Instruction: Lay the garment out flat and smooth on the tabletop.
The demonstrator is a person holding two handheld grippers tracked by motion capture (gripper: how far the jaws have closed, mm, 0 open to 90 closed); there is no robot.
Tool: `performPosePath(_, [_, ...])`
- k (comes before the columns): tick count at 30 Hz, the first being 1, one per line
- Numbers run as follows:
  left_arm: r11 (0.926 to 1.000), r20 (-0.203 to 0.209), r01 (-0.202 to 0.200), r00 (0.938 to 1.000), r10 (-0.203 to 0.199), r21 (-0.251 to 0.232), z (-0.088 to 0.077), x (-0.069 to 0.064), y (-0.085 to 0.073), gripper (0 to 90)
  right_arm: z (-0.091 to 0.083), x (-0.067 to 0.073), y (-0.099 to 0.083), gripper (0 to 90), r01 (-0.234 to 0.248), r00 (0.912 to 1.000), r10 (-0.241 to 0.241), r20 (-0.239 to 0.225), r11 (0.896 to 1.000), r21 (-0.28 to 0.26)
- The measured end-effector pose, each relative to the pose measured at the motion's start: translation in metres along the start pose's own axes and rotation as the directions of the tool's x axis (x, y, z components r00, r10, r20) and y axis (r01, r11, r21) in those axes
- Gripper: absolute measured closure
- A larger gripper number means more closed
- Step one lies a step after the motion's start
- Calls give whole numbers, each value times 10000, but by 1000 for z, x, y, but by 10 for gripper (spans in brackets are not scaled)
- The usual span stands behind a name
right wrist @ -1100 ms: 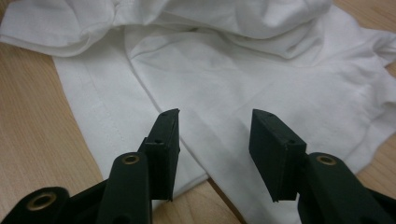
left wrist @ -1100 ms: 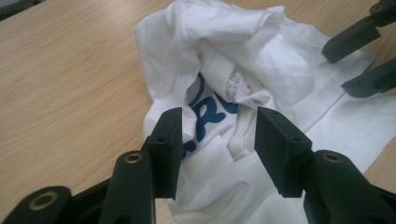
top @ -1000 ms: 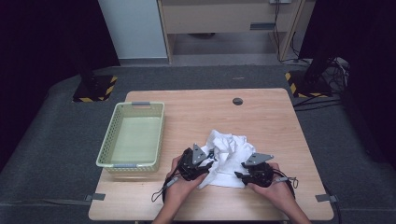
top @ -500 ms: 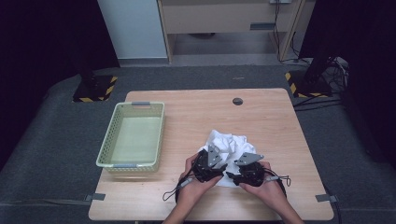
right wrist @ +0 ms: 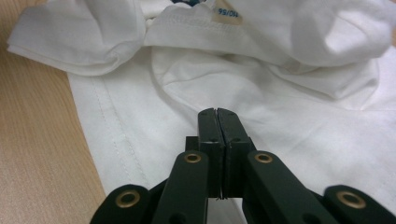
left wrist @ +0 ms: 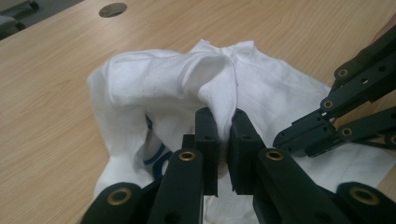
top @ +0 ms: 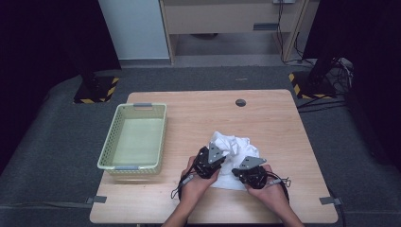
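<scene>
The white shirt (top: 234,153) lay crumpled near the table's (top: 189,109) front edge. The left gripper (left wrist: 223,133) was clamped on a raised fold; the right gripper (right wrist: 218,122) had just been pressed together on flat cloth. Both should be lifted evenly, so neither hold slips.

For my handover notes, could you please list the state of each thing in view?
White garment: crumpled on the table, unfolded.
Left gripper: shut, pinching a fold of the garment.
Right gripper: jaws shut, resting on the garment.
Green basket: upright, empty.
</scene>
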State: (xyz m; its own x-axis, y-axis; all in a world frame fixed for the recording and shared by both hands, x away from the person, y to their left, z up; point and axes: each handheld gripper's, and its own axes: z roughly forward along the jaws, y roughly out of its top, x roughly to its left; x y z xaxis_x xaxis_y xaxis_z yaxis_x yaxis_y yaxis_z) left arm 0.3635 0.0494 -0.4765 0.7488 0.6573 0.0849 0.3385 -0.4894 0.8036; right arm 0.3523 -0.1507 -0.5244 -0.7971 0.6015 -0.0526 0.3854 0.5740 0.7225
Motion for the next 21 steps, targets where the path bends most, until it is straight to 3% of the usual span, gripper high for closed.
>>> performPosePath(5, [9991, -142, 364, 9992, -367, -230, -14, 11, -1, 833, -13, -10, -3, 900, -265, 9989, 275, 381, 9993, -248])
performPosePath(9, [9984, -198, 549, 9983, -551, -92, -15, 17, -7, 832, -26, -21, -5, 900, -511, 9971, 533, 549, 9978, -415])
performPosePath(15, [9967, -309, 579, 9979, -562, 563, -8, 23, -20, 839, -38, -34, -12, 900, -761, 9927, 796, 904, 9962, -420])
performPosePath(21, [9880, -281, 488, 9986, -452, 1468, 4, 27, -35, 839, -41, -47, -16, 900, -995, 9887, 1034, 1081, 9942, -413])
